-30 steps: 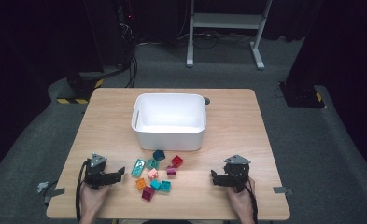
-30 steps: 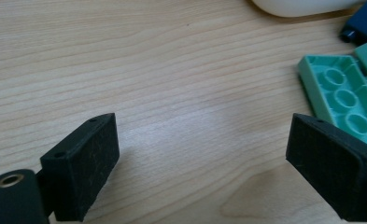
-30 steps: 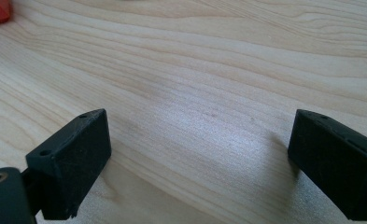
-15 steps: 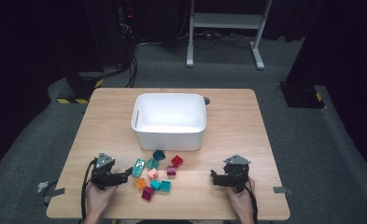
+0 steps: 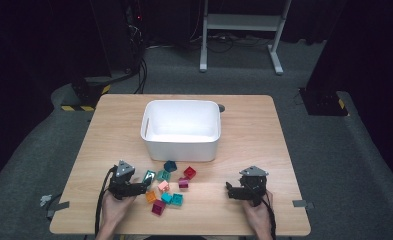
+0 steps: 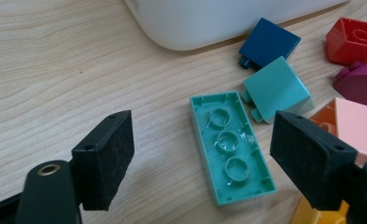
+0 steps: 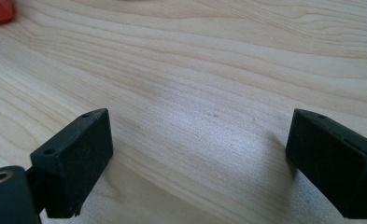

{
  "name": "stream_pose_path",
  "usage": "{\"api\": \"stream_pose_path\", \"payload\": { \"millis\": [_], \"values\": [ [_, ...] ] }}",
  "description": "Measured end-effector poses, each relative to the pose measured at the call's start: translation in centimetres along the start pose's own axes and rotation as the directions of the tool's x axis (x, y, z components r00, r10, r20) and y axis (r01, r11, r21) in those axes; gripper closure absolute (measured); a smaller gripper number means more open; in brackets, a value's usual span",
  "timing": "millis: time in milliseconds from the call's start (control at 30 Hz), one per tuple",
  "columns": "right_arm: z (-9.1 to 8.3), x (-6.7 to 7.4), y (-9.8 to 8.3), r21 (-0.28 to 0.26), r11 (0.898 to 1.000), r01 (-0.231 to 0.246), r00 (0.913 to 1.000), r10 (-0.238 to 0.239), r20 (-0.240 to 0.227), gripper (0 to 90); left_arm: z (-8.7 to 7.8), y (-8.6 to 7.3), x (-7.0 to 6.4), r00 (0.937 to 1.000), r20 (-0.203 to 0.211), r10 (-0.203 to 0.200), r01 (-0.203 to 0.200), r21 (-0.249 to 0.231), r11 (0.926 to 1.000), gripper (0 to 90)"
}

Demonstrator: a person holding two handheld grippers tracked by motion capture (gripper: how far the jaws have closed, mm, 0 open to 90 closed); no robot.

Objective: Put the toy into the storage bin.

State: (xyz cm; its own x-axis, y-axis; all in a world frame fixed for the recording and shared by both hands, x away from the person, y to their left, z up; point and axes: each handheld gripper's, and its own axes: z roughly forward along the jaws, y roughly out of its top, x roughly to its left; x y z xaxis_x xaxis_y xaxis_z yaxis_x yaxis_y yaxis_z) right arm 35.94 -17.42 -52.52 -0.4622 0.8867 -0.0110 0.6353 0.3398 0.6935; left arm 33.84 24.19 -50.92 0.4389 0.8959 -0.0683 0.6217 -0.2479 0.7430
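Your left gripper [image 6: 202, 163] straddles the flat teal plastic brick [image 6: 230, 147]
Jaws apart, just closing, untouching; brick lies underside up, long axis running away from you

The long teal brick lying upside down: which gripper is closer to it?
Left. The left gripper has its open jaws either side of the teal brick; the right gripper sits far across the block pile.

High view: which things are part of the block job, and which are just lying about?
In play:
- left gripper, jaws just closing, flat teal plastic brick lying between them untouched, underside up
- other loose coloured plastic blocks
- white plastic tub

Lying about:
- right gripper, open over bare wooden table
- grey metal stand
- floor cables
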Motion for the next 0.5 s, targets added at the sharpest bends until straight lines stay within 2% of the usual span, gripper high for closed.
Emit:
{"api": "stream_pose_path", "payload": {
  "millis": [367, 500],
  "values": [
    [0.0, 0.0, 0.0, 0.000, 1.000, 0.001, 1.0000, -0.001, 0.000, 7.0, 1.3, 0.1, -0.2, 0.9999, 0.012, 0.010, -0.011, 0.033, 0.9994, 32.3],
    [0.0, 0.0, 0.0, 0.000, 1.000, 0.000, 1.0000, 0.000, 0.000, 7.0, 1.5, 0.1, -0.1, 0.9997, 0.003, 0.026, -0.026, 0.035, 0.9990, 37.8]
  ]
}}
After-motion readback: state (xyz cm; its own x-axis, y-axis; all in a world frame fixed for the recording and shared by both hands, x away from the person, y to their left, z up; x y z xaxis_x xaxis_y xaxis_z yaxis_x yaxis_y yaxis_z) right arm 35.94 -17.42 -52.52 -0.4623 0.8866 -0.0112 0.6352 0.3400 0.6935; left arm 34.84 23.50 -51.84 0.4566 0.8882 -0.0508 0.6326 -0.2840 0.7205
